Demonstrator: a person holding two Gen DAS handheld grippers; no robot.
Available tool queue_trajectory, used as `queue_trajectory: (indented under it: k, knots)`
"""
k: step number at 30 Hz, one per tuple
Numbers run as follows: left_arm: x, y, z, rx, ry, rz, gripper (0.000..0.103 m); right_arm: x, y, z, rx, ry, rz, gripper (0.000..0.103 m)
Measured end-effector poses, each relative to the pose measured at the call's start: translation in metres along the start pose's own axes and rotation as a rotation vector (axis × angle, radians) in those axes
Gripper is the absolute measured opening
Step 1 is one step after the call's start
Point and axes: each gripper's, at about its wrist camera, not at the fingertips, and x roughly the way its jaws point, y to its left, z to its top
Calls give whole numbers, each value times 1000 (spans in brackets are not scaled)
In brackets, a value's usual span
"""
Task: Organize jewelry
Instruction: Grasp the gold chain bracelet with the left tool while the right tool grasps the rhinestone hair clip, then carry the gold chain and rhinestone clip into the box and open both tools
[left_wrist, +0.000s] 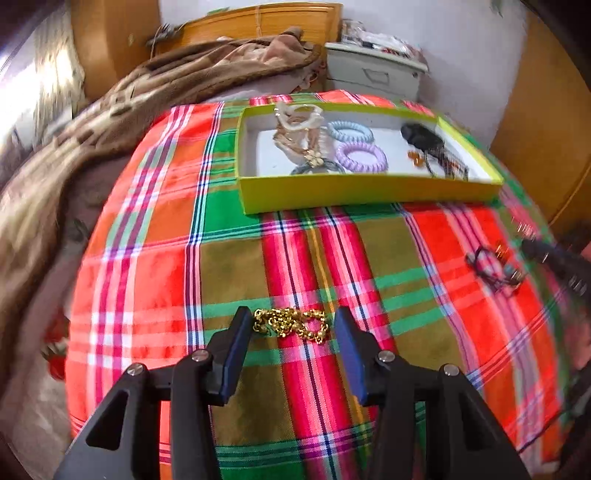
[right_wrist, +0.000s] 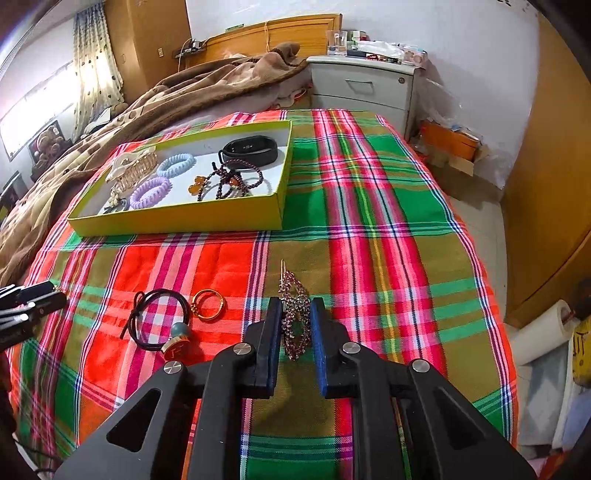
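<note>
Slippage is the main risk: the left gripper has jaws apart around the gold chain, which may snag the plaid cloth; the right gripper brackets the beaded earring, unclamped. Open cloth leads to the yellow box, its near wall a trip edge.

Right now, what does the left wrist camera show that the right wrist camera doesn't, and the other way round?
Only the left wrist view shows the gold chain lying between the open left gripper fingers. Only the right wrist view shows the purple beaded earring between the open right gripper fingers, and clearly shows the gold ring. Both show the yellow box holding hair ties and bracelets, the black hair tie and the plaid cloth.
</note>
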Motion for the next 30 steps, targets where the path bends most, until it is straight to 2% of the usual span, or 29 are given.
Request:
queue_trajectory:
  k: [11,12,14,17,20,30]
  knots:
    - [0,0,-1,-16,-12,-8,47,-4,-2,-2,11,-14,7,16]
    - [0,0,-1,-17,-14,-9,44,-5,-2,-2,11,-14,9,16]
    - [-1,0,-1,-18,-17,-8,30,-5,-2,-2,13,-14,10,16]
    - [-2,-1,-1,-13,-17,-11,18,-5,-3,-2,15,-16,10,16]
    - [-2,-2,-2,-16,-21,-15,11,-5,-3,-2,16,-16,10,16]
    - [-3,-2,-2,-19,-23,-6,9,-6,-3,-1,14,-17,6,16]
